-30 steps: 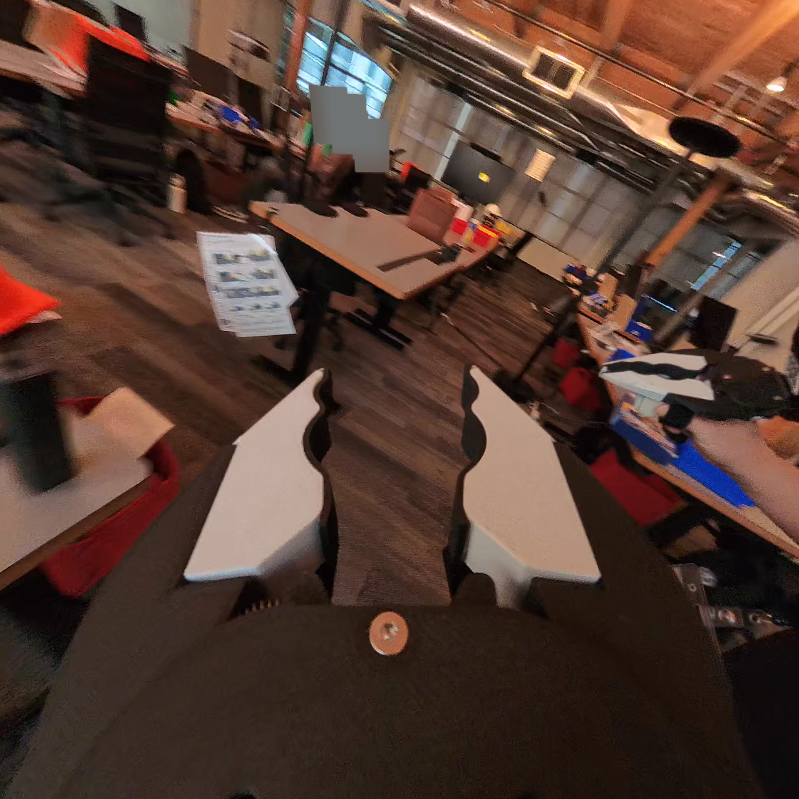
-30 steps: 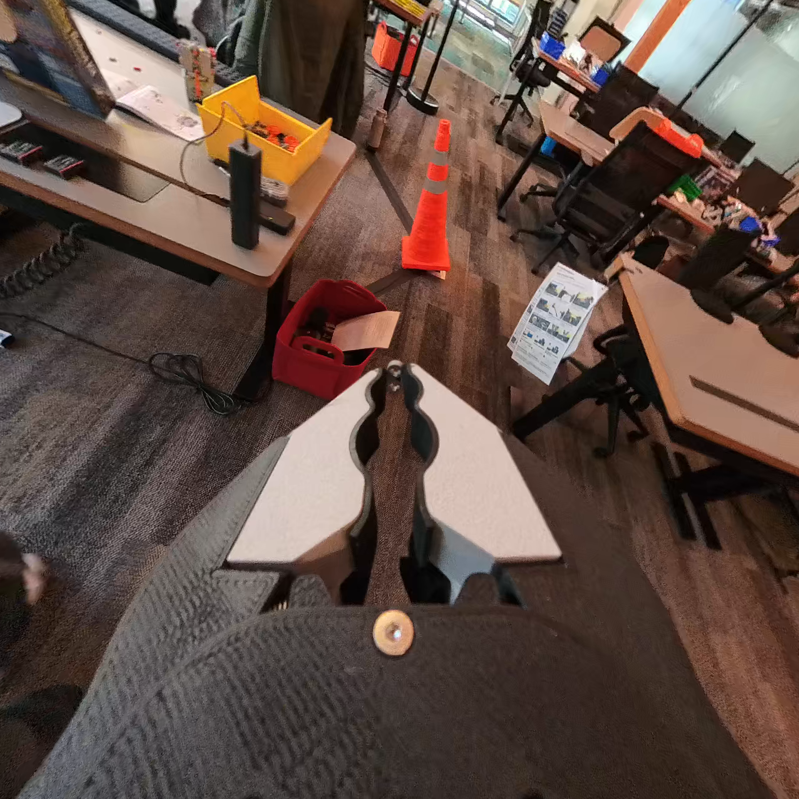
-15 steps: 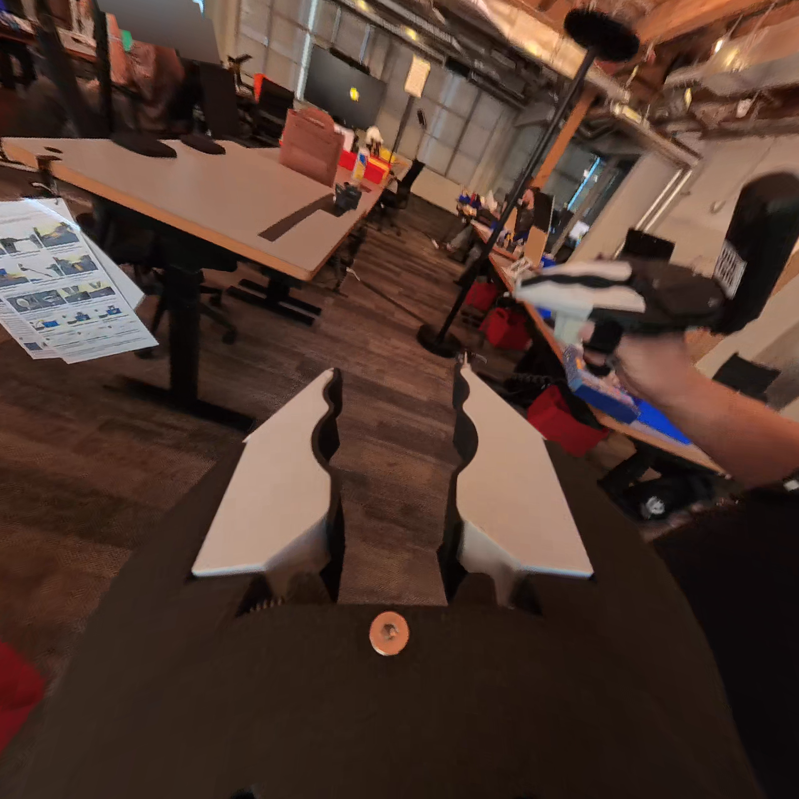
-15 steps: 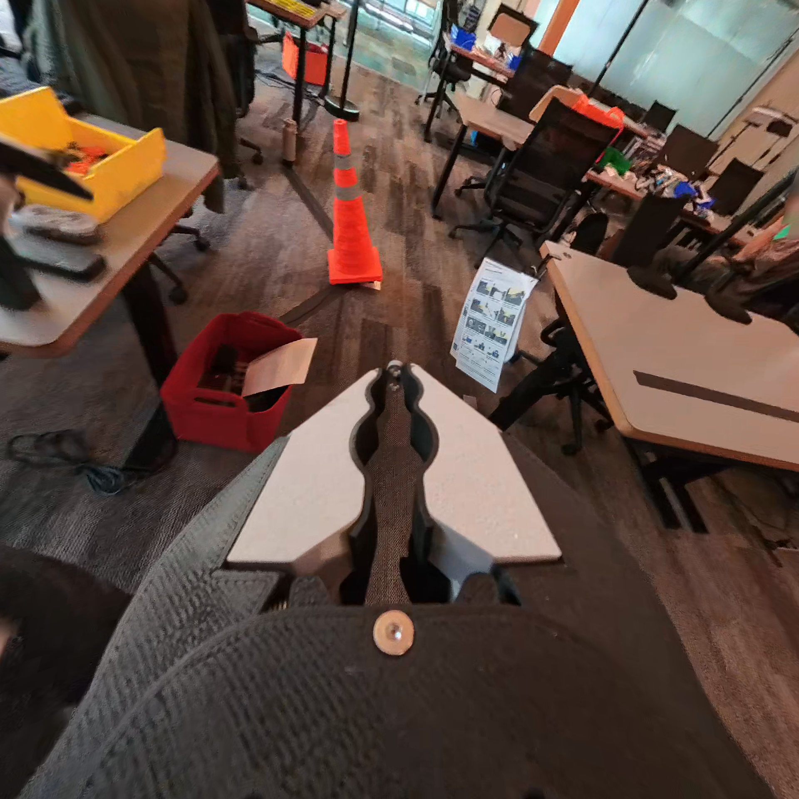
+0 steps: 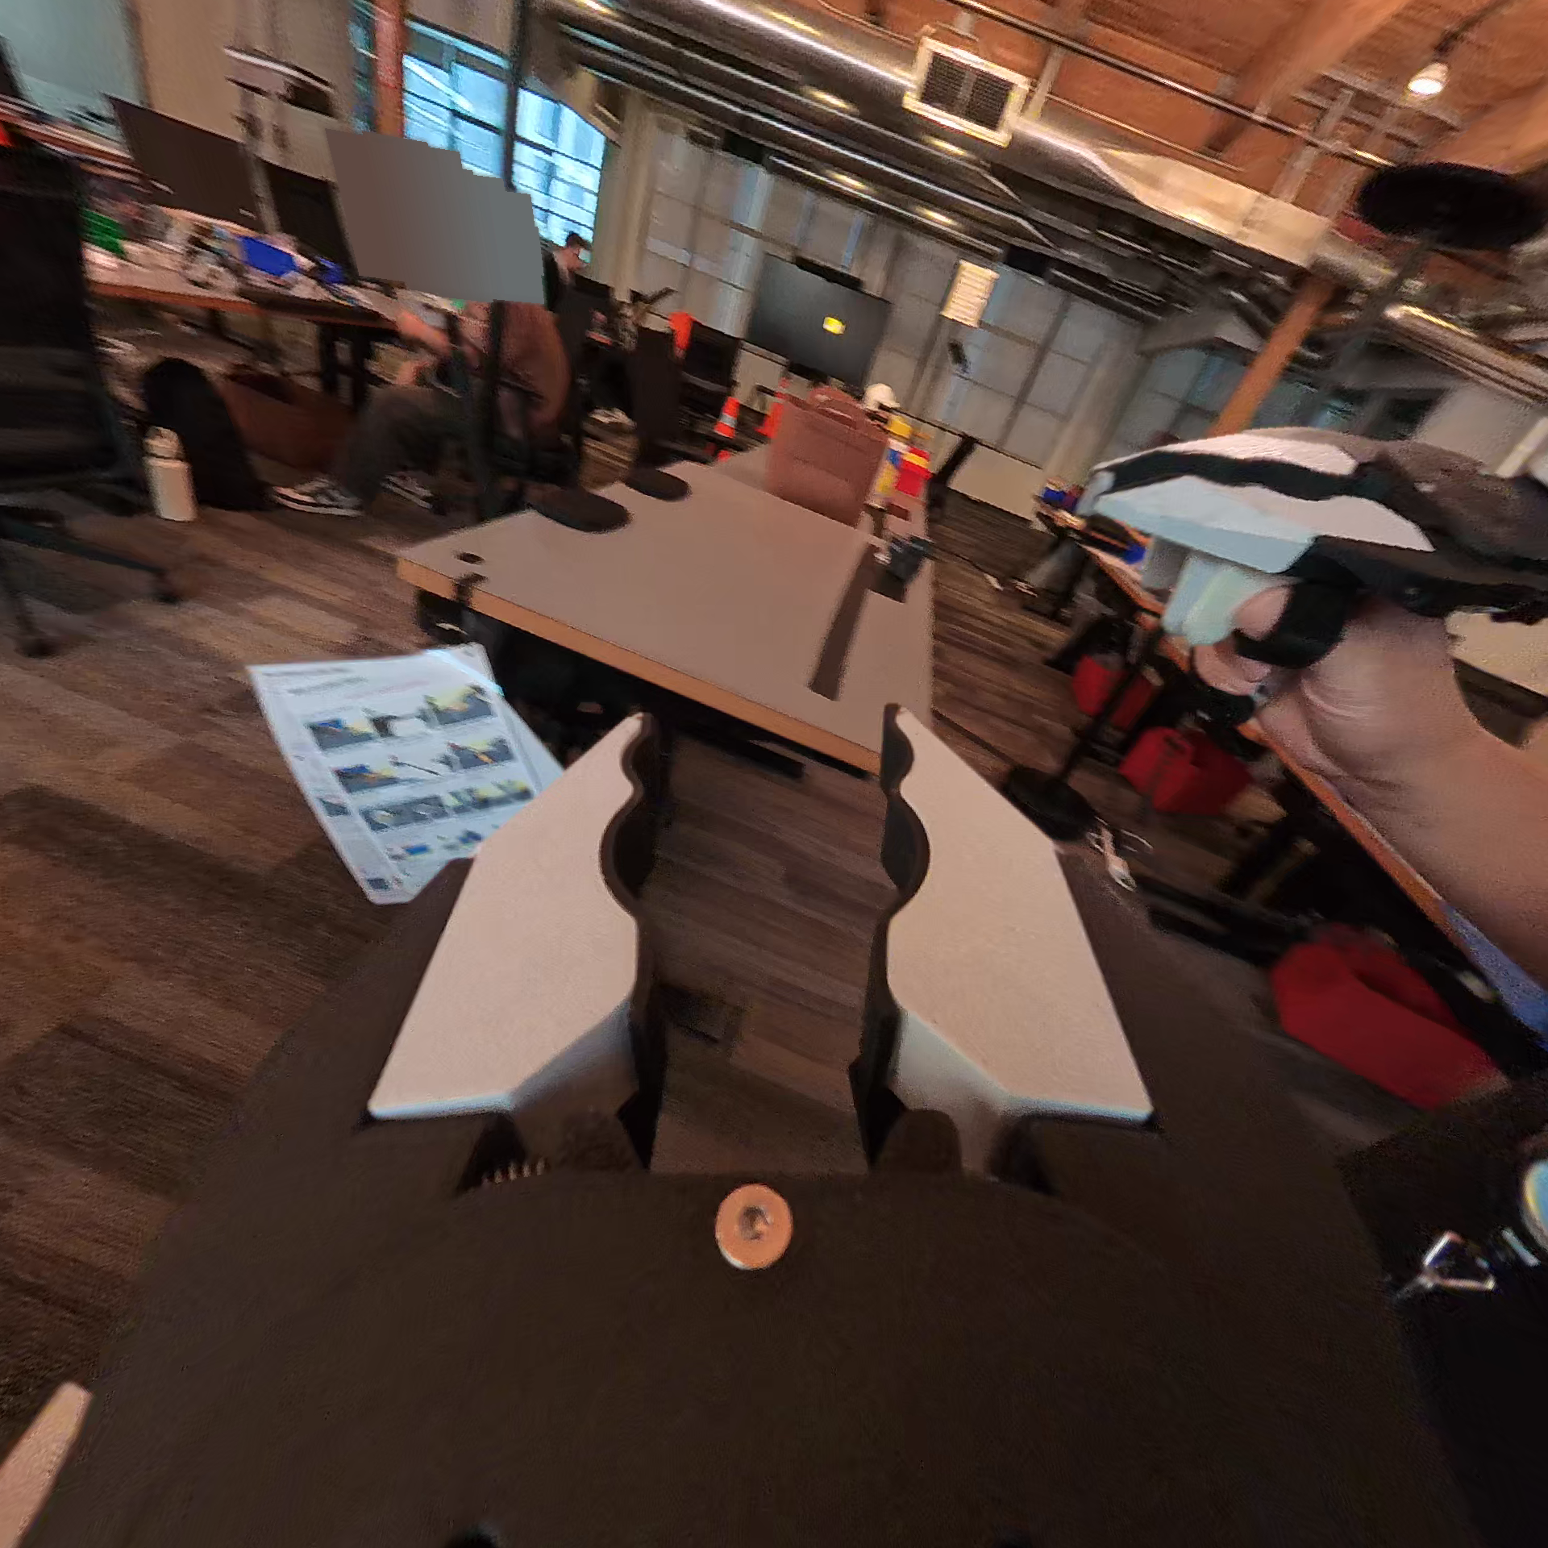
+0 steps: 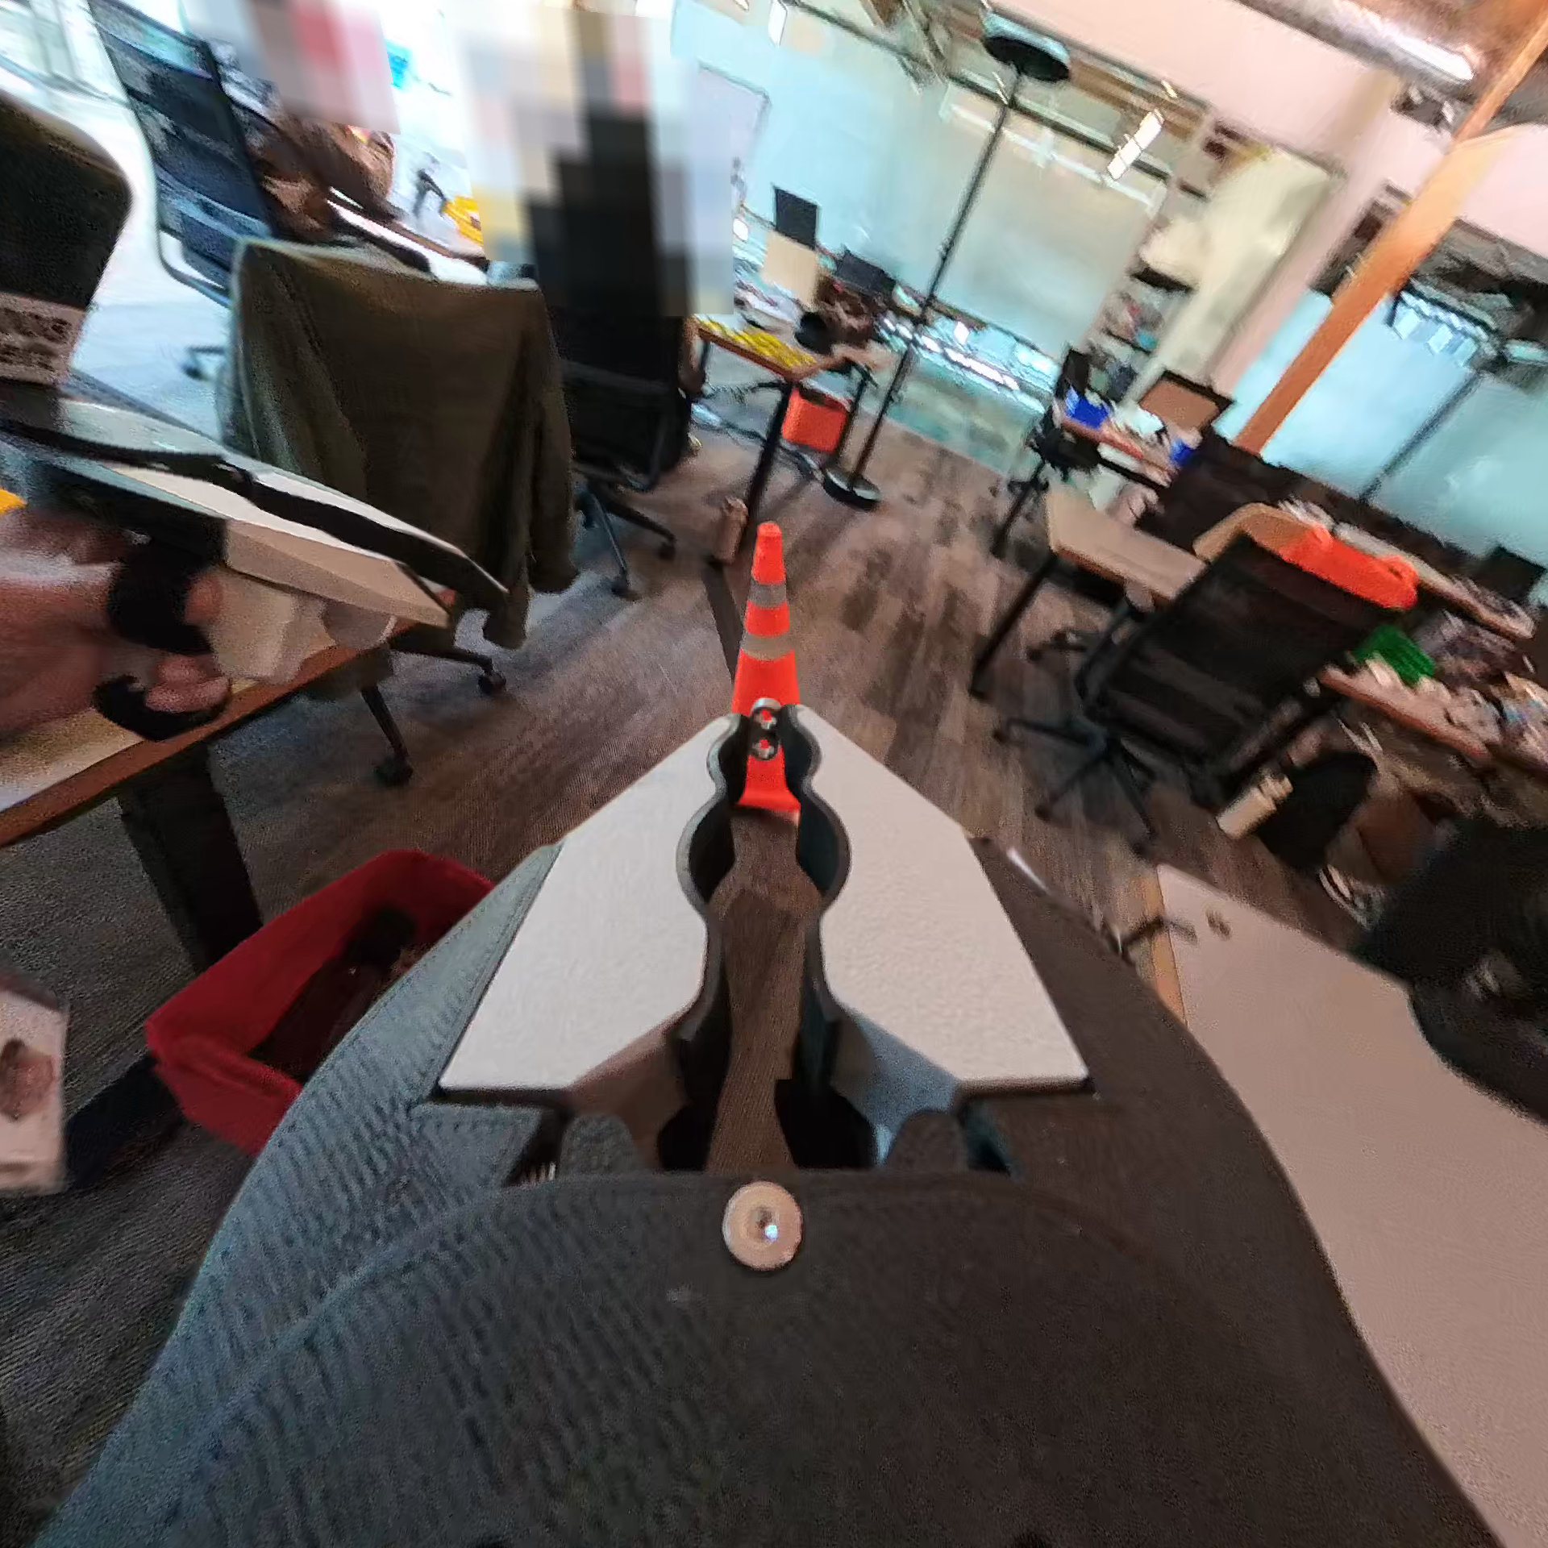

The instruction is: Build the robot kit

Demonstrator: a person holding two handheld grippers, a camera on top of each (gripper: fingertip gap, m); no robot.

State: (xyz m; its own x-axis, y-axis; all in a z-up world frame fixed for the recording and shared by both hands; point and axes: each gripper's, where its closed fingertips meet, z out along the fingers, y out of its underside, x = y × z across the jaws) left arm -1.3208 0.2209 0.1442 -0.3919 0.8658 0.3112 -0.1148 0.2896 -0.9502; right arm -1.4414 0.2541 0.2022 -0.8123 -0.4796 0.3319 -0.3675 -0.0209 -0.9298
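- While both tools hang in mid-air well above the floor, nothing sits between either pair of fingers;
- left gripper (image 5: 766, 737): fingers set wide apart, empty, aimed over a printed sheet (image 5: 402, 762) towards a bare grey table (image 5: 670, 586);
- right gripper (image 6: 772, 722): tips nearly meeting, empty, pointing at an orange traffic cone (image 6: 766, 620) standing well beyond; a red bin (image 6: 276, 963) sits lower left.

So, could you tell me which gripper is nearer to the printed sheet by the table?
Left. The left gripper points just right of the printed sheet, apart from it; the right gripper is farther off, on the left gripper's other side.
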